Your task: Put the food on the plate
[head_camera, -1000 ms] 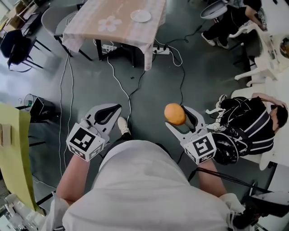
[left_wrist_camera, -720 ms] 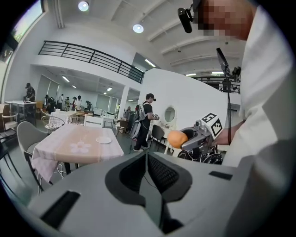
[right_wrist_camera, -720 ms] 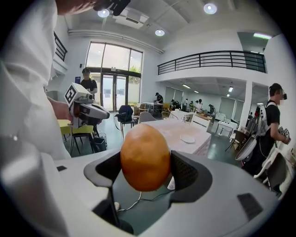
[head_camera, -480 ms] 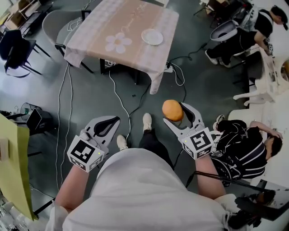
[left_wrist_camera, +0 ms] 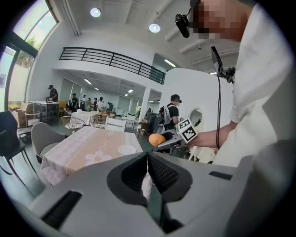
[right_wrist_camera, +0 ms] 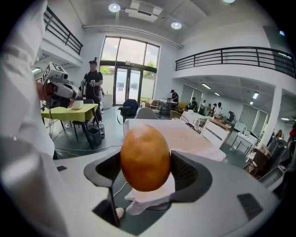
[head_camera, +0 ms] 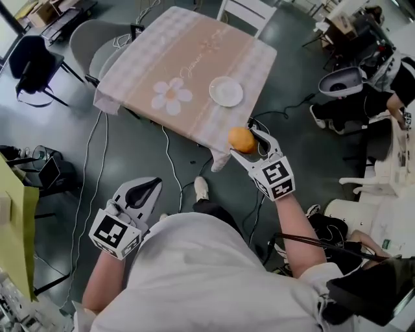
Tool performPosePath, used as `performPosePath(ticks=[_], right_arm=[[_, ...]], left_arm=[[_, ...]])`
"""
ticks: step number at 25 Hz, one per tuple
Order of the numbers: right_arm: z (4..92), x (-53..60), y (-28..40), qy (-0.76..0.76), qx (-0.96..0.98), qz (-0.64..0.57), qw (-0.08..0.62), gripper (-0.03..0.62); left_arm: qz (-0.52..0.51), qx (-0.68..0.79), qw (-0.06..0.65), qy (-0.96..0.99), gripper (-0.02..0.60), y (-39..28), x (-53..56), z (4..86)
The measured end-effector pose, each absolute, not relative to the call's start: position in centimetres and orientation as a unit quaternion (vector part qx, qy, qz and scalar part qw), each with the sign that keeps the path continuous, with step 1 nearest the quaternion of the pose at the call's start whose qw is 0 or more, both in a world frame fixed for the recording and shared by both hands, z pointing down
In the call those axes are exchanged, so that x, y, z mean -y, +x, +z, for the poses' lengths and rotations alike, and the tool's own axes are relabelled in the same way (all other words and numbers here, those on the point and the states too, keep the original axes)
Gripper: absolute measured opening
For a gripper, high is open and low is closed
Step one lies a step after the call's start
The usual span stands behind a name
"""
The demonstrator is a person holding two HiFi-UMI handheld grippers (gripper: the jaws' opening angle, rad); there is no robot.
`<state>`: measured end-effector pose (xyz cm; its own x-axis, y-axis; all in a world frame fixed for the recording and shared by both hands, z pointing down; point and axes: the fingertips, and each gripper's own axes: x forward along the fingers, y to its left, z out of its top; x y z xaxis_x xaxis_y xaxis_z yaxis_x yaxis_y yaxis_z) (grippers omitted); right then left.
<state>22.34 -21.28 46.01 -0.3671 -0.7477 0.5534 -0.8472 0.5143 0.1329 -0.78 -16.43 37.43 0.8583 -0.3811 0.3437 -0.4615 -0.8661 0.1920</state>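
Observation:
An orange-brown, egg-shaped bread roll [head_camera: 241, 139] [right_wrist_camera: 145, 158] is pinched between the jaws of my right gripper [head_camera: 249, 141], which I hold up near the front right corner of the table [head_camera: 181, 71]. A small white plate [head_camera: 226, 91] lies on the table's right side, a little beyond the roll. The left gripper view also shows the roll [left_wrist_camera: 156, 139] and the plate [left_wrist_camera: 126, 149]. My left gripper [head_camera: 146, 192] [left_wrist_camera: 147, 163] hangs low at my left side, over the floor, jaws shut with nothing in them.
The table wears a pink checked cloth with a white flower [head_camera: 171, 96]. Grey chairs [head_camera: 97, 45] stand at its left and a white chair [head_camera: 251, 11] behind it. Cables [head_camera: 170, 160] run across the grey floor. Seated people [head_camera: 382, 97] are at the right.
I have walked toward the table, so it and the plate now sit much closer. My right gripper has carried the roll forward to the table's corner. The left gripper stays low.

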Motion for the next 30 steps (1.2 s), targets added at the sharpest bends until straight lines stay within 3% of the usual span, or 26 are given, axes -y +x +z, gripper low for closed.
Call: performPosePath(ticks=[11,30], right_arm=[[56.7,37.6,30.5,0.421,0.831,0.105,0.349,0.339],[65.2,46.2,31.1,0.369,0.821,0.105,0.423,0.339]], left_arm=[[0.17,0.334,0.179,0.91,0.011,2.8,21.4,37.6],[0.201,0.434,0.196,0.856,0.011,1.4,20.8,38.7]])
